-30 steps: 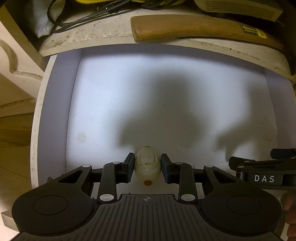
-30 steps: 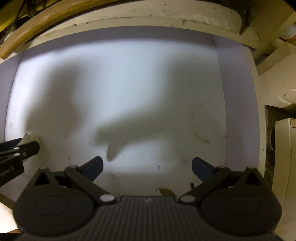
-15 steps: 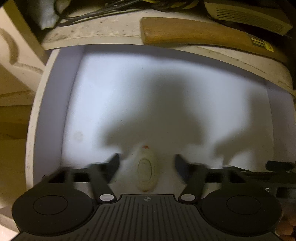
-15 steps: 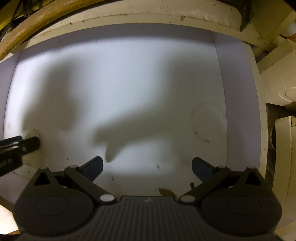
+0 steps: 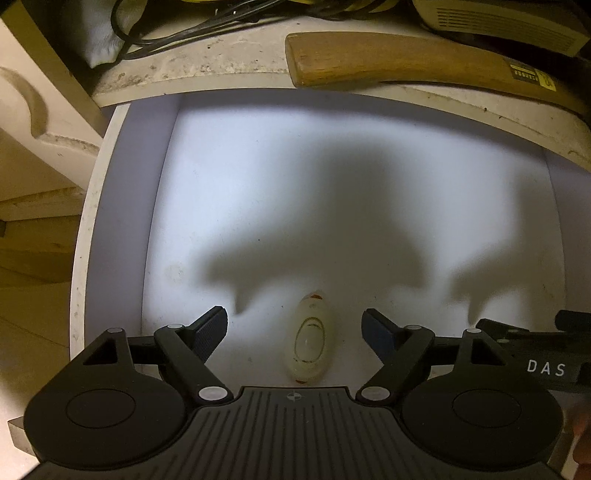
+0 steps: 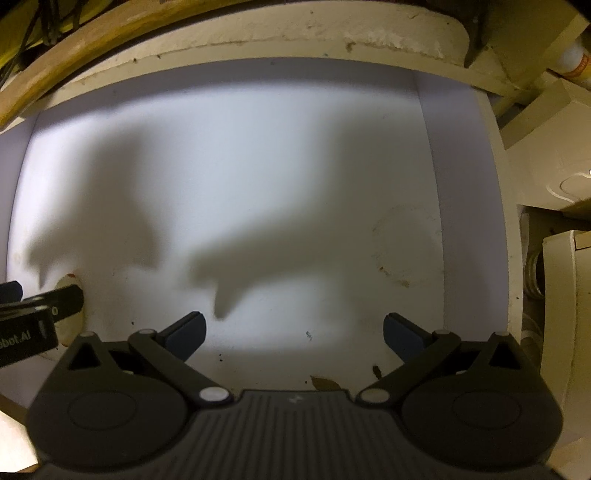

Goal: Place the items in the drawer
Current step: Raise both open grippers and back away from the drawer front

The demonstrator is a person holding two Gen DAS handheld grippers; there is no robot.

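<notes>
A single pale, oval item (image 5: 311,339) lies on the white floor of the open drawer (image 5: 122,229), near its front left corner, its long axis running front to back. It rests directly between the spread fingers of the left gripper (image 5: 294,328), touching neither pad, so those jaws stand wide and hold nothing. The right gripper (image 6: 294,332) hovers over the bare middle of the drawer, well to the item's right, equally wide and empty; the left is plainly the nearer of the two. Count in the drawer: one item, some crumbs and a faint ring stain. On the ledge behind lie one wooden handle (image 5: 406,62) and a tangle of black cables (image 5: 177,29). This placement looks complete; the left gripper need only back straight away along the item's axis.
</notes>
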